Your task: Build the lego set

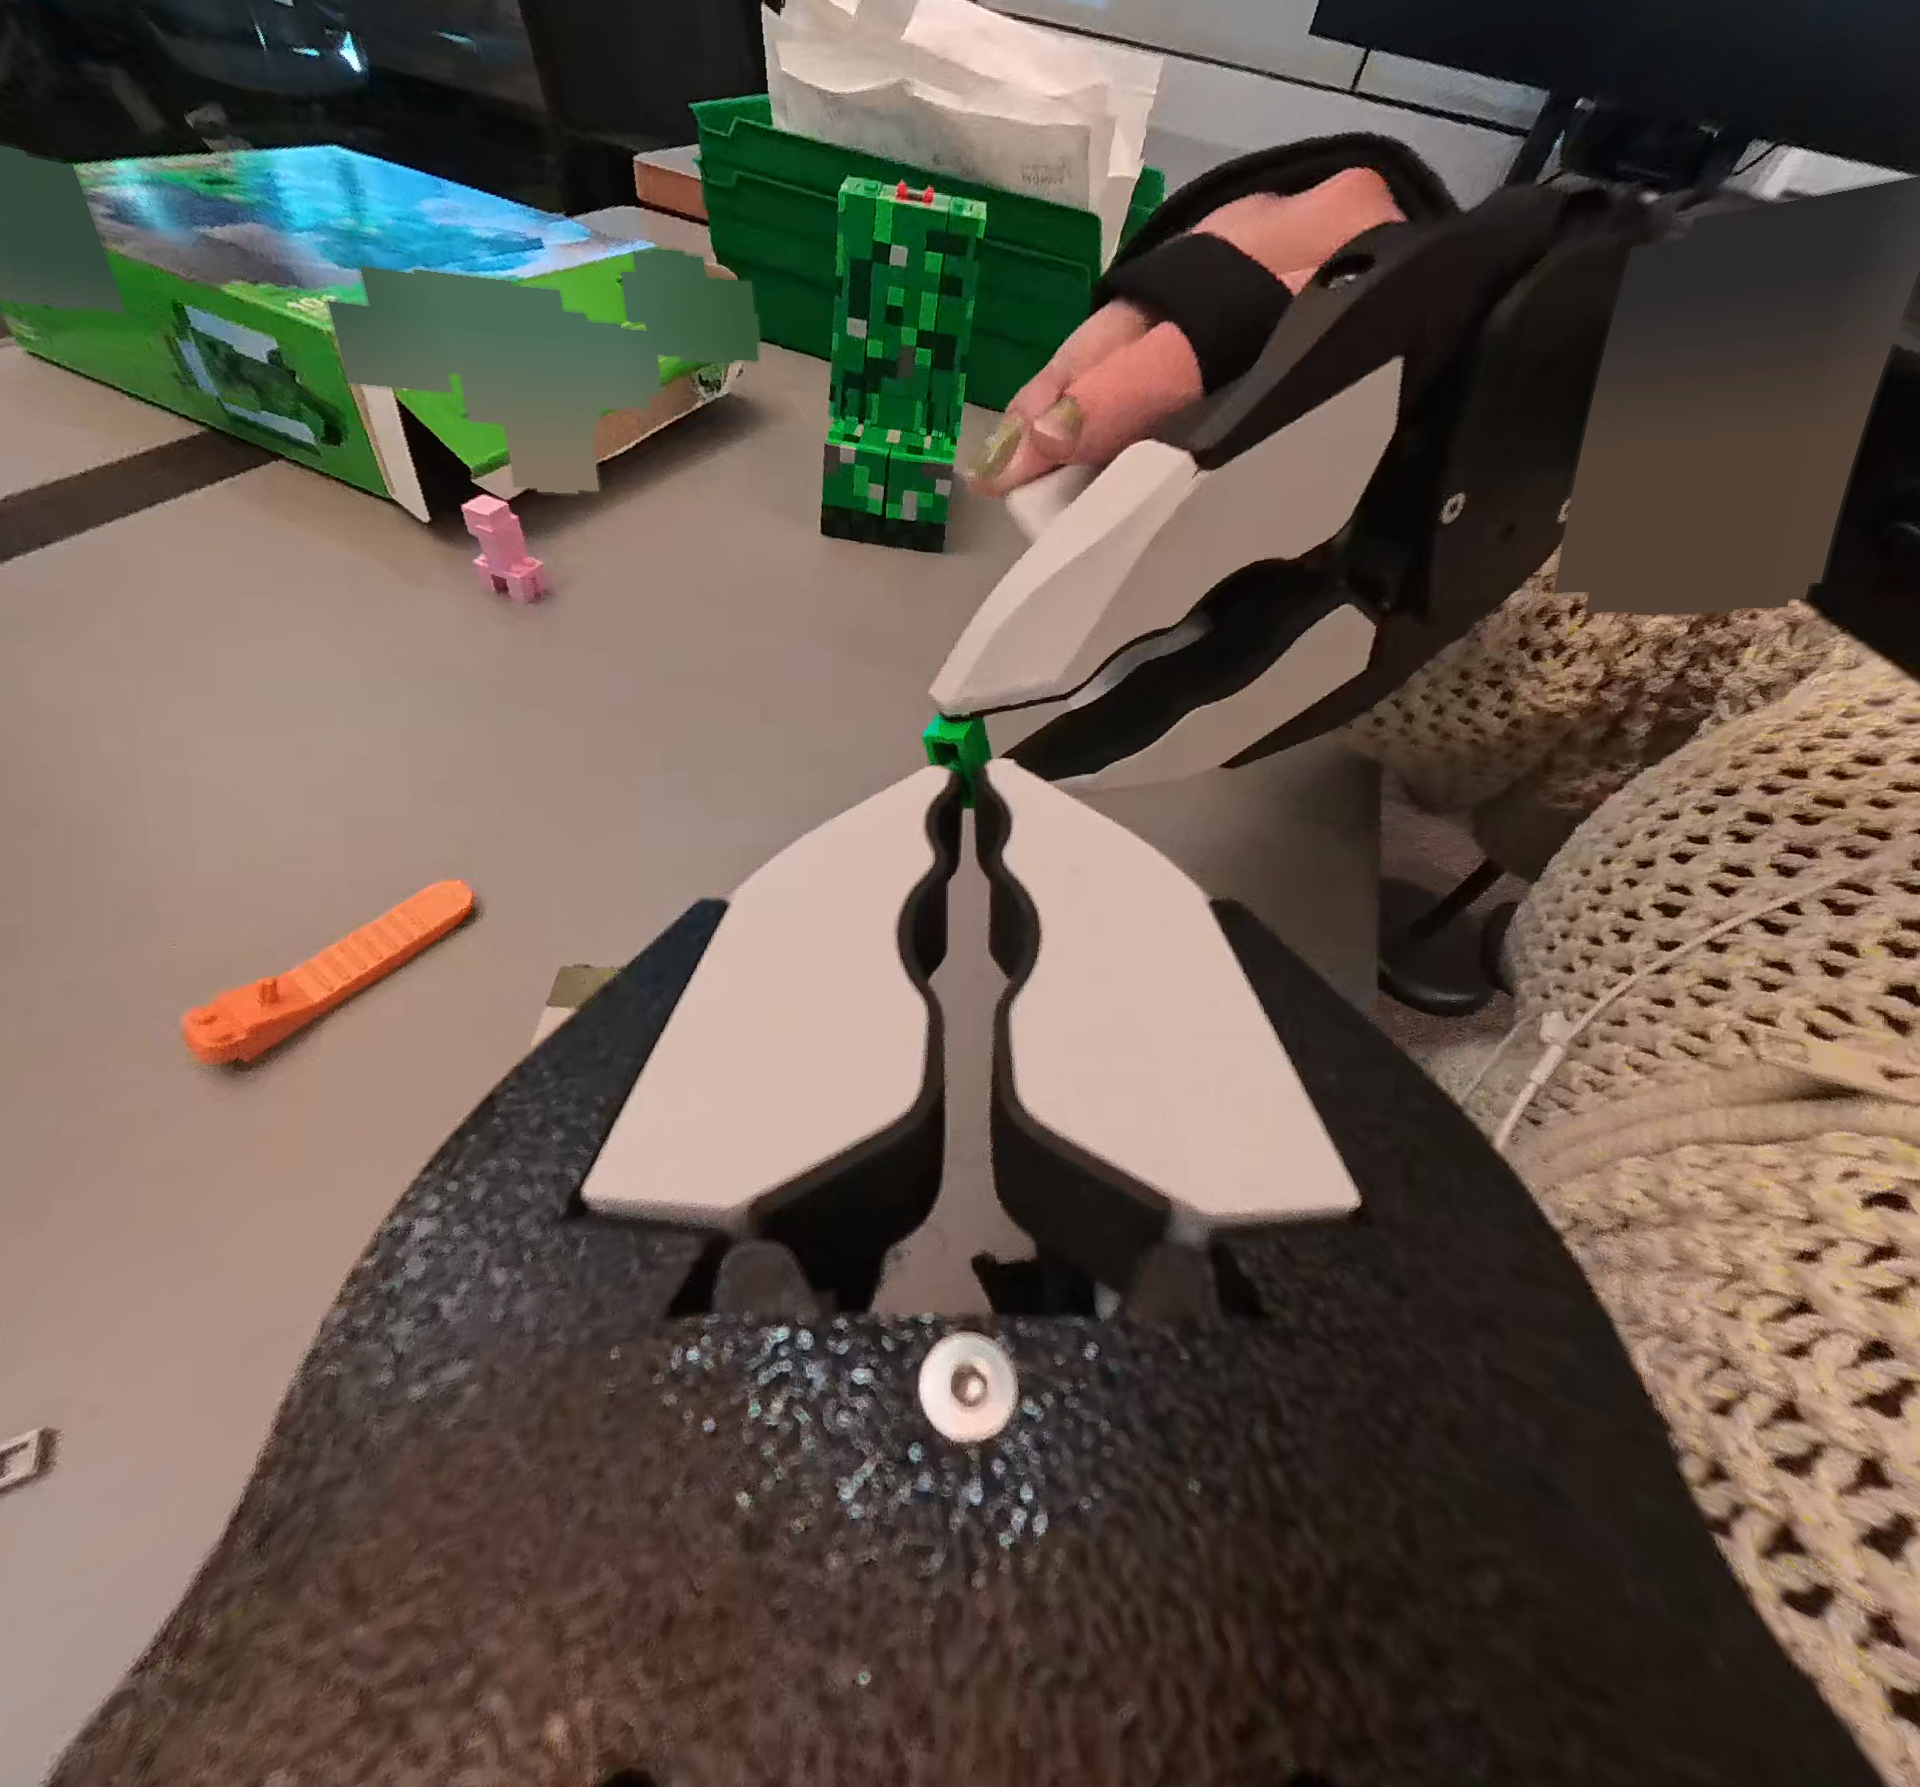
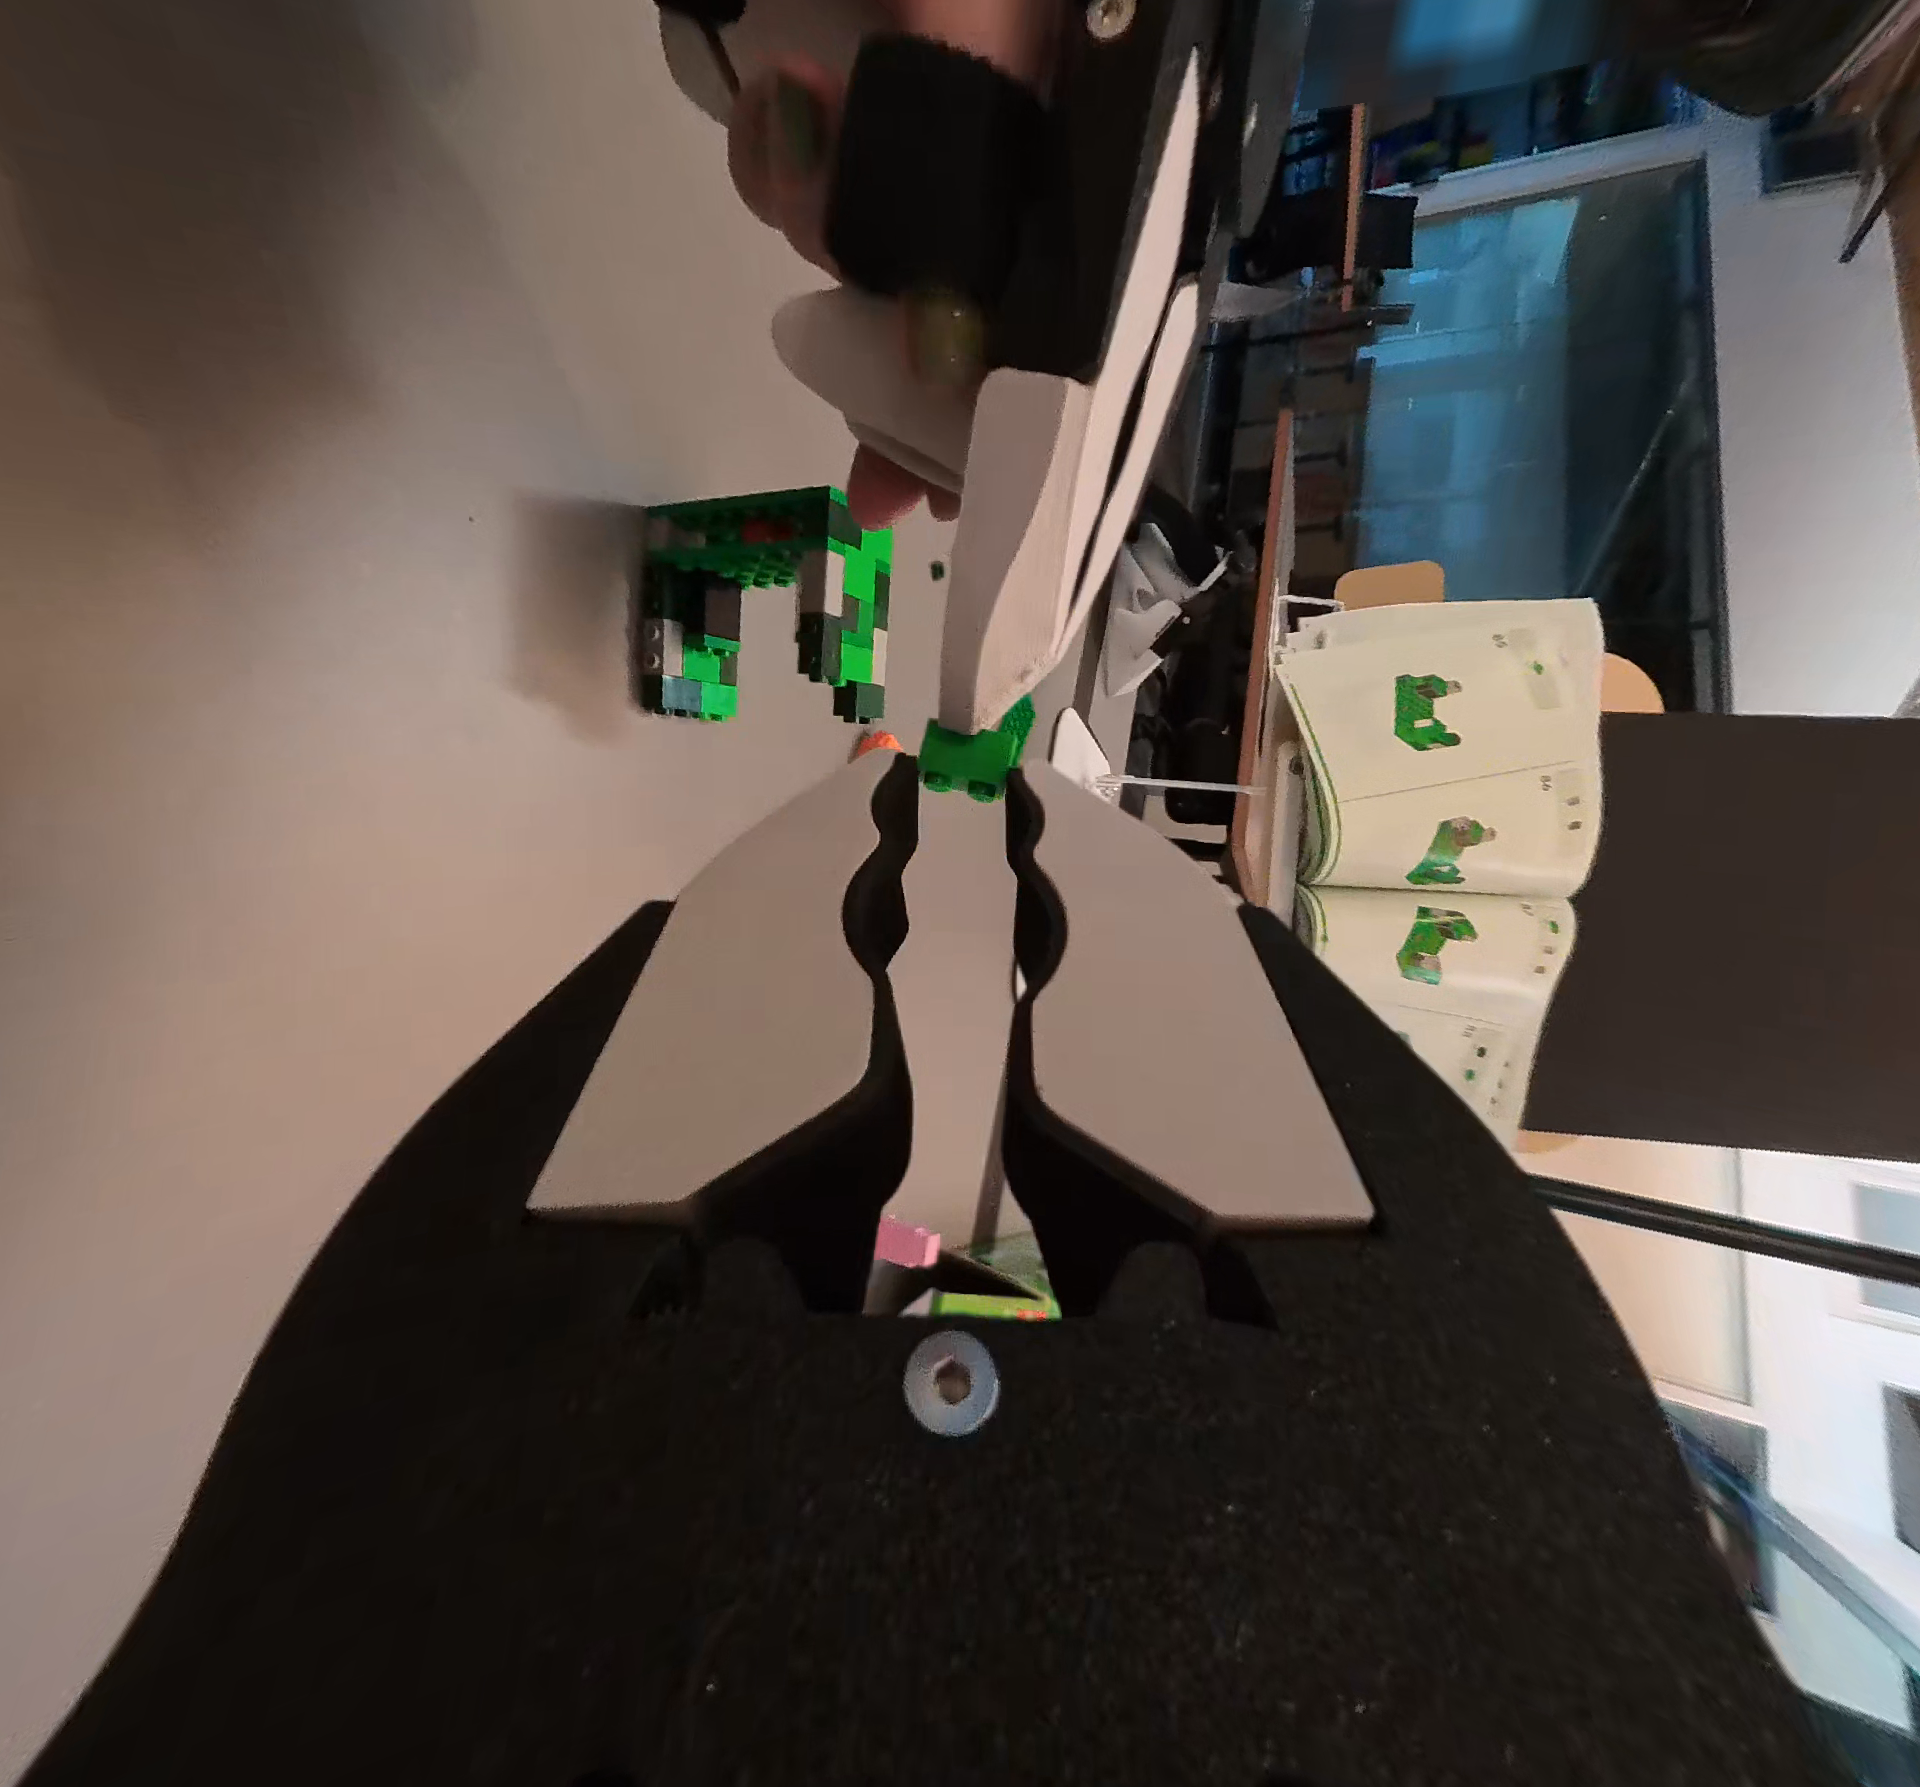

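Note:
A small green brick piece (image 1: 951, 750) is held in the air above the table, between the tips of both grippers. My left gripper (image 1: 961, 787) is shut on its near end. My right gripper (image 1: 982, 724) comes in from the right and its tips close on the far end. In the right wrist view my right gripper (image 2: 964, 787) is shut on the studded green piece (image 2: 966, 763), and my left gripper (image 2: 995, 698) comes down onto it from above. A finished green pixel-patterned figure (image 1: 899, 366) stands on the table behind. A green arch-shaped build (image 2: 758, 605) lies on the table.
An orange brick separator (image 1: 322, 974) lies at the left. A small pink figure (image 1: 504, 553) stands near the open set box (image 1: 260, 314). A green bin (image 1: 790, 189) with white paper bags is at the back. An open instruction booklet (image 2: 1455, 802) stands at the table's edge.

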The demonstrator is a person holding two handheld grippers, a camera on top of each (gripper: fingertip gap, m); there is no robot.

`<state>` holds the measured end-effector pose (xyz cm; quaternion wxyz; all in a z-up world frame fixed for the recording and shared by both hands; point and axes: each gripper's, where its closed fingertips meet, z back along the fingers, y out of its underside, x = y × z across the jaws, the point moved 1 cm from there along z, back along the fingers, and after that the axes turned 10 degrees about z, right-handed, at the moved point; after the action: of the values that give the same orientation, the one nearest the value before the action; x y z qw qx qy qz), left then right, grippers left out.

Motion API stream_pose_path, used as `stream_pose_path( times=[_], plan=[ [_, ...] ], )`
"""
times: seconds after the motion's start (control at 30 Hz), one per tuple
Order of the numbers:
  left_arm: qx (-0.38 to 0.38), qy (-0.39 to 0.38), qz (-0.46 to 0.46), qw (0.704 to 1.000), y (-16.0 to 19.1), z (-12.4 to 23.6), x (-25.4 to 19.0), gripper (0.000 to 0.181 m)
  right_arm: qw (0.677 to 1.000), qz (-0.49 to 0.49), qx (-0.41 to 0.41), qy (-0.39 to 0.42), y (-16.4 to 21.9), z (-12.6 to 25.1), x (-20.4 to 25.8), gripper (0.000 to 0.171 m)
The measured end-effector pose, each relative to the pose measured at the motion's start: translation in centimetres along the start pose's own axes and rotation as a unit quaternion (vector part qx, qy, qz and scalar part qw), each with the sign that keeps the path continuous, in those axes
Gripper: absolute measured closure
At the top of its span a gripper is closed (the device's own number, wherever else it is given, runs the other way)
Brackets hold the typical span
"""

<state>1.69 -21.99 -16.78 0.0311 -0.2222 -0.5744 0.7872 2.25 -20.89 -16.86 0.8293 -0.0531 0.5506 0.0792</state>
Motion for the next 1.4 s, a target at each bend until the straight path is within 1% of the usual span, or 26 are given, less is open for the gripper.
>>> stream_pose_path(
  times=[0.07, 0.17, 0.27, 0.33, 0.4, 0.43, 0.47, 0.5, 0.53, 0.6, 0.63, 0.67, 0.7, 0.73, 0.8, 0.93, 1.03, 1.17, 1.23, 1.27, 1.33, 1.4],
  plan=[
    [-0.006, 0.002, 0.007, 1.000, -0.1, 0.0, 0.0, 0.179, 1.000, 0.012, 0.006, 0.007, 0.0, 0.1, -0.1, 0.155],
    [0.005, 0.001, 0.011, 1.000, 0.2, -0.1, 0.0, 0.161, 0.999, 0.031, -0.003, 0.017, -0.6, 0.3, -0.3, 0.156],
    [-0.017, 0.021, 0.014, 1.000, -0.3, 0.0, -0.4, 0.173, 0.998, 0.058, 0.008, 0.032, -0.5, 0.5, -0.7, 0.155],
    [-0.024, 0.027, 0.017, 0.999, -0.4, 0.1, -0.4, 0.174, 0.998, 0.052, 0.005, 0.035, -0.5, 0.5, -0.8, 0.155],
    [-0.039, 0.033, 0.022, 0.998, -0.7, 0.3, -0.4, 0.174, 0.999, 0.000, -0.012, 0.040, -0.5, 0.5, -1.1, 0.155],
    [-0.048, 0.040, 0.024, 0.998, -0.9, 0.4, -0.4, 0.174, 0.998, -0.050, -0.029, 0.039, -0.5, 0.6, -1.3, 0.154],
    [-0.061, 0.049, 0.027, 0.997, -1.1, 0.6, -0.5, 0.174, 0.990, -0.125, -0.054, 0.034, -0.5, 0.7, -1.6, 0.152],
    [-0.076, 0.061, 0.032, 0.995, -1.5, 0.8, -0.7, 0.174, 0.970, -0.222, -0.098, 0.015, -0.7, 0.9, -1.8, 0.150],
    [-0.092, 0.076, 0.036, 0.992, -1.8, 1.1, -0.9, 0.174, 0.932, -0.327, -0.155, -0.012, -1.0, 1.3, -2.2, 0.148],
    [-0.121, 0.100, 0.043, 0.987, -2.4, 1.6, -1.3, 0.174, 0.826, -0.498, -0.259, -0.048, -1.1, 2.2, -3.5, 0.146],
    [-0.130, 0.111, 0.044, 0.984, -2.6, 1.7, -1.5, 0.174, 0.777, -0.557, -0.287, -0.062, -0.9, 2.5, -3.9, 0.146],
    [-0.138, 0.119, 0.044, 0.982, -2.8, 1.9, -1.7, 0.174, 0.741, -0.595, -0.301, -0.075, -0.6, 2.5, -4.0, 0.147],
    [-0.146, 0.124, 0.041, 0.981, -2.9, 2.0, -1.8, 0.174, 0.719, -0.615, -0.311, -0.089, -0.7, 2.5, -3.9, 0.149],
    [-0.153, 0.127, 0.037, 0.979, -3.0, 2.0, -1.9, 0.174, 0.703, -0.629, -0.316, -0.102, -0.9, 2.4, -3.7, 0.151],
    [-0.157, 0.128, 0.033, 0.979, -3.1, 2.0, -2.0, 0.174, 0.680, -0.646, -0.324, -0.121, -1.3, 2.2, -3.3, 0.154],
    [-0.152, 0.133, 0.035, 0.979, -2.9, 1.7, -2.0, 0.174, 0.648, -0.666, -0.347, -0.124, -1.5, 2.2, -3.3, 0.159],
    [-0.150, 0.133, 0.036, 0.979, -2.8, 1.5, -2.0, 0.174, 0.643, -0.670, -0.350, -0.123, -1.4, 2.1, -3.1, 0.163],
    [-0.149, 0.140, 0.051, 0.977, -2.7, 1.4, -1.9, 0.174, 0.637, -0.675, -0.351, -0.123, -1.3, 2.1, -3.0, 0.163],
    [-0.145, 0.135, 0.053, 0.979, -2.5, 1.3, -1.7, 0.174, 0.628, -0.682, -0.351, -0.128, -1.2, 1.9, -2.8, 0.164],
    [-0.140, 0.122, 0.047, 0.981, -2.3, 1.3, -1.4, 0.172, 0.622, -0.690, -0.346, -0.128, -1.0, 1.6, -2.6, 0.164],
    [-0.127, 0.081, 0.015, 0.988, -1.7, 1.7, -0.4, 0.155, 0.601, -0.719, -0.324, -0.129, -0.1, 0.8, -1.9, 0.164],
    [-0.118, 0.010, -0.038, 0.992, -1.1, 2.7, 1.5, 0.150, 0.565, -0.761, -0.288, -0.139, 1.2, -0.5, -0.7, 0.164]
  ],
)
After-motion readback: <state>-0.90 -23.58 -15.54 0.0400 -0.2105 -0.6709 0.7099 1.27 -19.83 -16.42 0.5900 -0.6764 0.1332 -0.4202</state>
